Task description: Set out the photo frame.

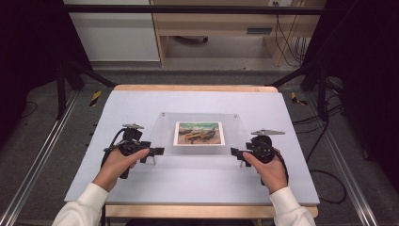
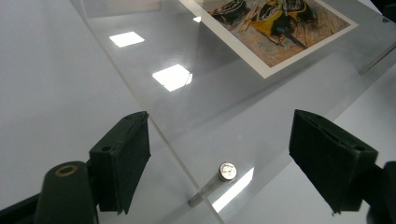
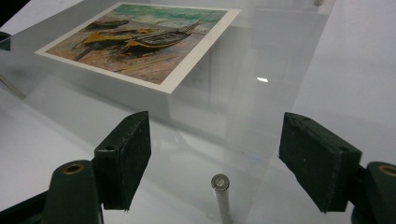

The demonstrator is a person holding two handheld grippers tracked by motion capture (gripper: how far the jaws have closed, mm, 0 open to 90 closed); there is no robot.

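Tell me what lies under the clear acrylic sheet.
Under the clear acrylic sheet lies a boat painting print with a white border; short metal standoff pins prop the near corners off the white table. Nothing looks hidden.

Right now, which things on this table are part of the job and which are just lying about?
In the job:
- clear acrylic frame on metal standoff pins
- boat picture in it
- left gripper, right gripper, both open at its near corners

Lying about:
- floor cables

right gripper (image 3: 215, 161) jaws apart, nothing pressed. metal post (image 3: 220, 186) between them at 6 o'clock, under clear acrylic sheet (image 3: 261, 56). boat print (image 3: 140, 39) at 11 o'clock.
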